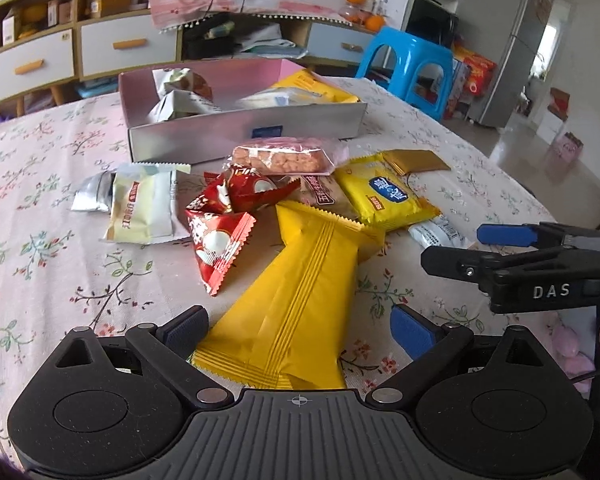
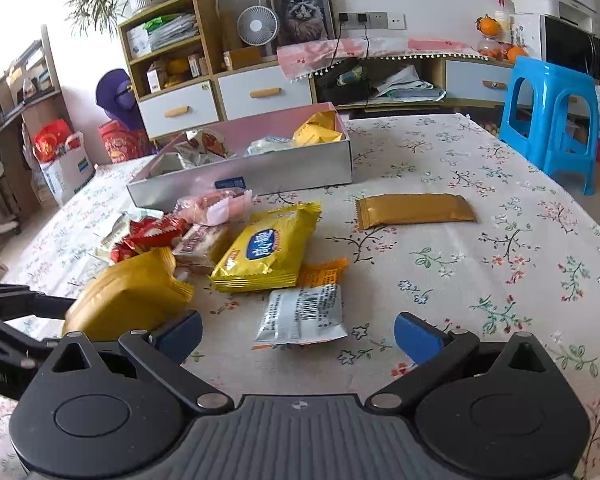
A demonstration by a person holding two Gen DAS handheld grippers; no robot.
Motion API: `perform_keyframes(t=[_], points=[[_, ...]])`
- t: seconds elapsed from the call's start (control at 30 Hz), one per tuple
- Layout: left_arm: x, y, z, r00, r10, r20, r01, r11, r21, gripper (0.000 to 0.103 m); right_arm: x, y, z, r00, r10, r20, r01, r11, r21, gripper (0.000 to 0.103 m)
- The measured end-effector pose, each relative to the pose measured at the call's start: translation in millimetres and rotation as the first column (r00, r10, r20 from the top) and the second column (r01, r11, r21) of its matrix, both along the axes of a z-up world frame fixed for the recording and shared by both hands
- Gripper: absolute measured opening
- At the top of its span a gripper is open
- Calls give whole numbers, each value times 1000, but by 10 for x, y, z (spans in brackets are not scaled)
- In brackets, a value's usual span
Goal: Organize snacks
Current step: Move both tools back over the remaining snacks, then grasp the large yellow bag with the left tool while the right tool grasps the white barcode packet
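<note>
A pile of snack packets lies on the flowered tablecloth in front of an open grey box point(image 1: 204, 138) point(image 2: 300, 168) that holds several packets. My left gripper point(image 1: 300, 330) is open, its fingers either side of a plain yellow packet point(image 1: 300, 280) point(image 2: 124, 296). Behind it lie red packets point(image 1: 220, 216), a cream packet point(image 1: 140, 204), a pink packet point(image 1: 284, 160), a yellow packet with a blue label point(image 1: 384, 196) point(image 2: 268, 248) and a gold bar point(image 1: 416, 162) point(image 2: 416, 210). My right gripper point(image 2: 298, 338) is open just short of a silver packet point(image 2: 300, 316); it also shows in the left wrist view point(image 1: 480, 248).
A blue plastic stool point(image 2: 552, 116) point(image 1: 412, 64) stands past the table's far right edge. A low cabinet with drawers point(image 2: 236, 96) lines the back wall. Bare tablecloth point(image 2: 500, 264) stretches to the right of the pile.
</note>
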State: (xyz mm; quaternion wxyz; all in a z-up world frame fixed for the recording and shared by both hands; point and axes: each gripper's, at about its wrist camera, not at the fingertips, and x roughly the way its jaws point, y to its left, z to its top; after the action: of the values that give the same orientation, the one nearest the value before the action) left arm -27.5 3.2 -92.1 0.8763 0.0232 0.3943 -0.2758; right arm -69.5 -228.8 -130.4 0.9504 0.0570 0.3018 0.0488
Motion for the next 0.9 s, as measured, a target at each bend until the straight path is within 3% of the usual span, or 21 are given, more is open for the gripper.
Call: perform_keyframes(t=[0.33,0.57,0.67,0.9], points=[[7,-1,64,1000,-9,23,10,999,-47,88,94,79,-53,1000,12,-18,-13,995,-95,88],[21,-39,72,999,-15,36,17,999,-40,67,138,140,-51,1000,24,-10,-25,993,-117,78],[40,-42,51,1000,-20,17,21,999,-39,54,146,164,-39,1000,26,-4,-26,992,-121,69],[17,-30,98,999,-25,22,26,998,-62,45,113,207,-12,999,43,18,-40,990,-135,33]])
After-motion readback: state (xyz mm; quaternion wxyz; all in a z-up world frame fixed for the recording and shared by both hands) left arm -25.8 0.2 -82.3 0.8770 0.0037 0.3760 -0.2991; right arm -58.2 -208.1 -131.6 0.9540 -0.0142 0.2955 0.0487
